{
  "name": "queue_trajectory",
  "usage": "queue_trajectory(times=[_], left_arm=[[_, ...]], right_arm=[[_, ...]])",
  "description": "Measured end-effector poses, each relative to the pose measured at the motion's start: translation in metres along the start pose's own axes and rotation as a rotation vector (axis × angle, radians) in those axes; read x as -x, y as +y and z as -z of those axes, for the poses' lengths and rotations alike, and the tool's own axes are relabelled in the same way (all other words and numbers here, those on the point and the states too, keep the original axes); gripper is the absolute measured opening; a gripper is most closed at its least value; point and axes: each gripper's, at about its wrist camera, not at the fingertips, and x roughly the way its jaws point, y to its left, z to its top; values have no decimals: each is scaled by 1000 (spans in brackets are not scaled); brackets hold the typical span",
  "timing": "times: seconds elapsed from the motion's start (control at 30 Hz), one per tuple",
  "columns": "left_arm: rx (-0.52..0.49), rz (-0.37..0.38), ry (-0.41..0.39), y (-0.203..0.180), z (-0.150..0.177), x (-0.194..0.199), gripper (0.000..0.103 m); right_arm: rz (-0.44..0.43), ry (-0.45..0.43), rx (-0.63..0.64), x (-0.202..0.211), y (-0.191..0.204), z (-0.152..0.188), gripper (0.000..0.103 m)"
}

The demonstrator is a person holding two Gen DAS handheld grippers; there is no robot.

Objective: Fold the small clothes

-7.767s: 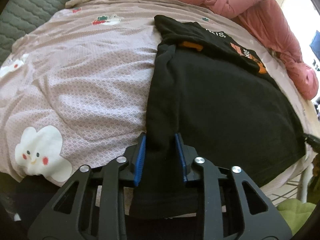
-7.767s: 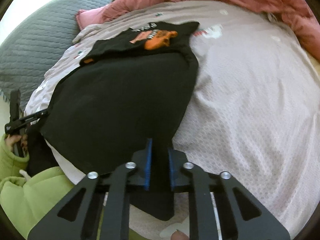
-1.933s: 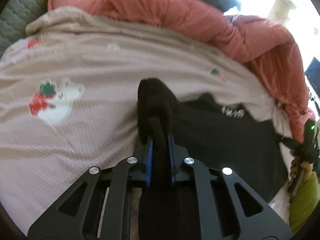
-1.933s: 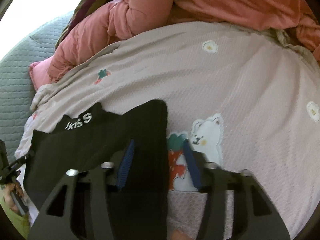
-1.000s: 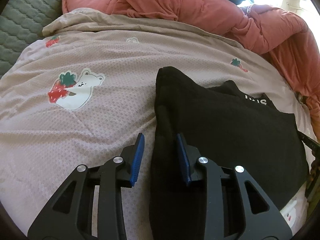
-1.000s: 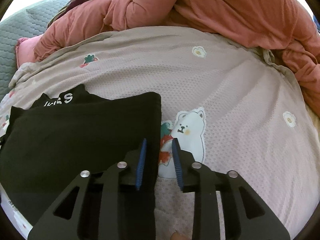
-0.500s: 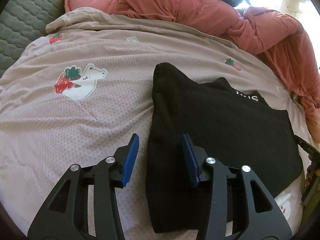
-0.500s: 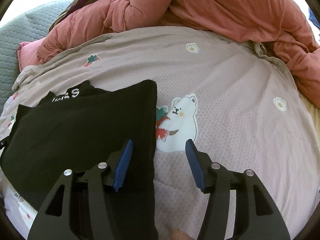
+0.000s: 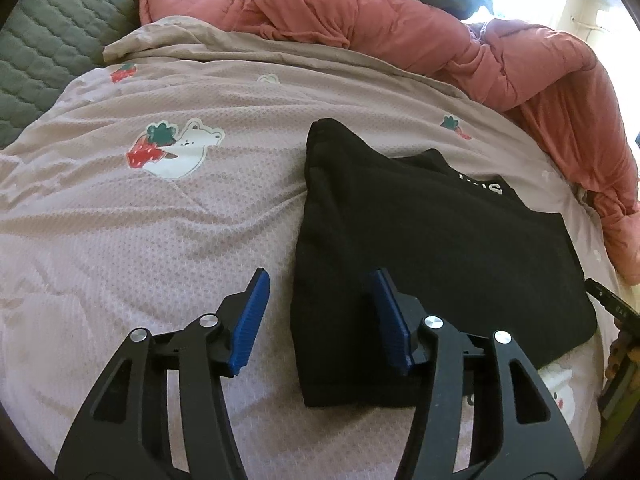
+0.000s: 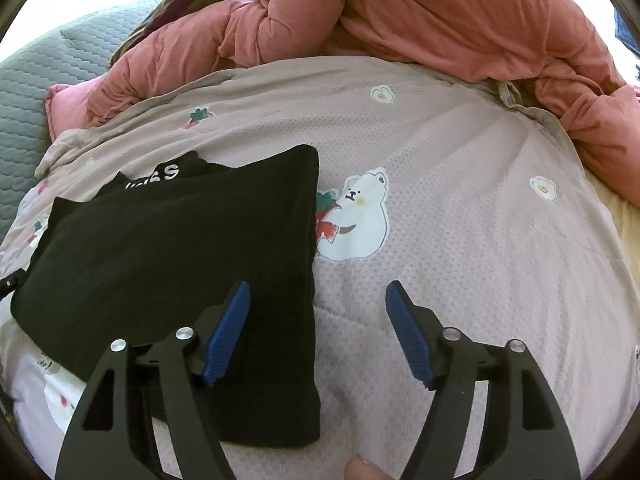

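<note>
Left claw gapes wide, holding nothing; folded black shirt lies flat on the bed sheet, its left edge between the pads, bulk to the right, long axis running away from the claw. Right claw is wide open too, empty; shirt sits left, right edge between the pads, white lettering at the far end.

A bed fills the room here, spread with a pale pink sheet printed with white bears, strawberries and small flowers. A rumpled salmon-pink duvet lies heaped along the sheet's far edge. Beyond the duvet stands a grey-green quilted headboard. Hard daylight glares in past the duvet's far right end.
</note>
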Motion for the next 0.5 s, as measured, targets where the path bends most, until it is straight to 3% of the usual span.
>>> queue_trajectory(times=[0.23, 0.33, 0.5], left_arm=[[-7, -4, -10, -2, 10, 14, 58], [-13, -6, -16, -4, 13, 21, 61], [-29, -9, -33, -9, 18, 35, 73]], right_arm=[[-1, -8, 3, 16, 2, 9, 71], [-7, -22, 2, 26, 2, 12, 83], [-31, -35, 10, 41, 7, 15, 84]])
